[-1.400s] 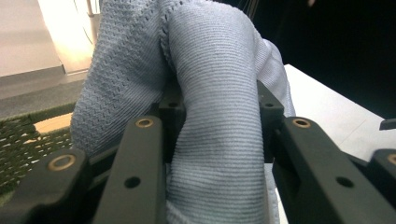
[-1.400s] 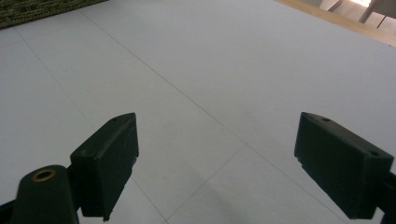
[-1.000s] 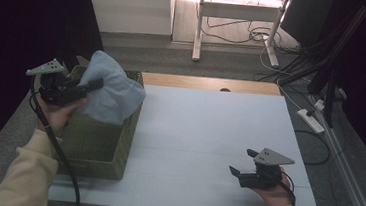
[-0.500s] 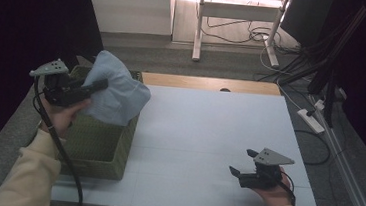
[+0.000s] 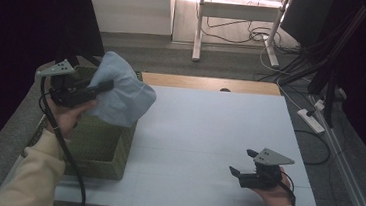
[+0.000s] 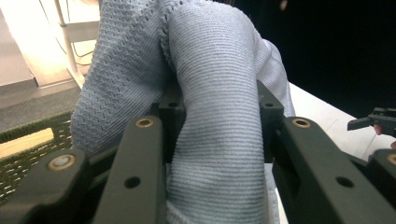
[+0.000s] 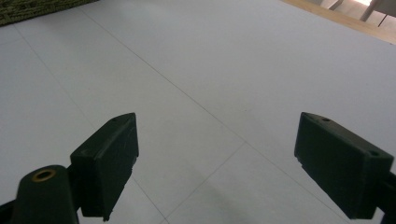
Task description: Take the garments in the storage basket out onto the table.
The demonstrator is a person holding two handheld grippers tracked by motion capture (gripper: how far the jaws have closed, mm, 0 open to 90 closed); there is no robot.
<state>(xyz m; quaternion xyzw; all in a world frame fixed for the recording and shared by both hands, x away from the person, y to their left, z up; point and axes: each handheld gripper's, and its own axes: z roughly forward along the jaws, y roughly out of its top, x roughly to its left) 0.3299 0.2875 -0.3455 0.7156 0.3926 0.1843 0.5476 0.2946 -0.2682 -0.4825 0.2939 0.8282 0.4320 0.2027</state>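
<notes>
A pale blue knitted cloth [image 5: 120, 93] is clamped between the left gripper [image 5: 103, 85] jaws above the green woven basket [image 5: 98, 146]; the right gripper [image 5: 244, 162] gapes wide, holding nothing

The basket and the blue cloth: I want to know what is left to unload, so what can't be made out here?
- Inside of the basket: in the high view the lifted cloth and the left gripper cover much of it.
- Lower end of the cloth: in the left gripper view it is cut off by the bottom edge, between the jaws.
- Basket in the right gripper view: cut off by the top edge.
</notes>
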